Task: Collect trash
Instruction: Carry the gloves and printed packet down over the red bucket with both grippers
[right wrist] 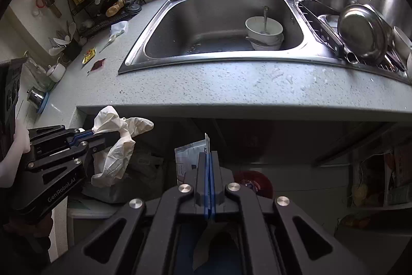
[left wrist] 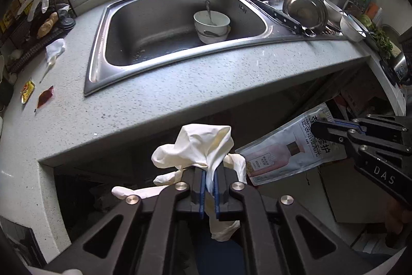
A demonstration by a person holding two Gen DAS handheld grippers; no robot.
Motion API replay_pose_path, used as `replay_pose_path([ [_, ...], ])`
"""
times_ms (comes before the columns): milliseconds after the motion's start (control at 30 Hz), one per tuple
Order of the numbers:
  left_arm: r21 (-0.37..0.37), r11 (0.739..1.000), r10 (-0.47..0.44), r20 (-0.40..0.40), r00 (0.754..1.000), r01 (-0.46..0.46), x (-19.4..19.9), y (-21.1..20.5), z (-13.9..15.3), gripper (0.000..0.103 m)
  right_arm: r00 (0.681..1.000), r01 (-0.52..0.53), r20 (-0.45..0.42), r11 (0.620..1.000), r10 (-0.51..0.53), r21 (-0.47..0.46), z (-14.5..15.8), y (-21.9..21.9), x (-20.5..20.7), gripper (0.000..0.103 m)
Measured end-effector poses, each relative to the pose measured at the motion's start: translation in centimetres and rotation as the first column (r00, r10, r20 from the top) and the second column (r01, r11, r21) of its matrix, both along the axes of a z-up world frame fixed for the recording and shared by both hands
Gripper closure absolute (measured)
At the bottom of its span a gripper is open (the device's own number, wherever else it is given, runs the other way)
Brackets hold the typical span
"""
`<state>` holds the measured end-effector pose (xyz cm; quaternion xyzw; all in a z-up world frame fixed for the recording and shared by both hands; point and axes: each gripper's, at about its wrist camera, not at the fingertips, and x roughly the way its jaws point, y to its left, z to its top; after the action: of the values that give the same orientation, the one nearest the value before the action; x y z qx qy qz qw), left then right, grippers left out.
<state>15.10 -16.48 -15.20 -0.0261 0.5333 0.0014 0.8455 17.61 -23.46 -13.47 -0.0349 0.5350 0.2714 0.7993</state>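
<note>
Trash fills both our tongs — the left tongs [left wrist: 209, 182] pinch a crumpled white glove [left wrist: 203, 146] at lower centre of the left view, below the tabletop [left wrist: 180, 99] edge. Our right tongs [right wrist: 209, 172] clamp a printed pouch [left wrist: 288, 146], lower right there. More scraps — two sauce packets [left wrist: 36, 94] — lie at left, beside the sink [left wrist: 164, 25].
</note>
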Motion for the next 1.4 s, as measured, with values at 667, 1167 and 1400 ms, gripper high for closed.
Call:
replay_pose_path([
  [667,-0.155,0.952,-0.295,-0.238,0.925,0.264,6.6,-10.7,-31.1,0.098,0.943,0.257,-0.197,0.962,-0.27,-0.088,-26.8,-10.7,1.3,0.102],
  [1167,-0.154,0.926,-0.378,-0.306,0.874,0.346,7.7,-13.7,-40.8,0.083,0.886,0.352,-0.275,0.928,-0.373,-0.126,-36.1,-14.1,0.6,0.102],
  [1400,-0.244,0.905,-0.409,-0.27,0.872,0.349,7.1,-11.7,-40.4,0.044,0.898,0.331,-0.263,0.935,-0.353,-0.128,-34.7,-13.5,0.6,0.102],
])
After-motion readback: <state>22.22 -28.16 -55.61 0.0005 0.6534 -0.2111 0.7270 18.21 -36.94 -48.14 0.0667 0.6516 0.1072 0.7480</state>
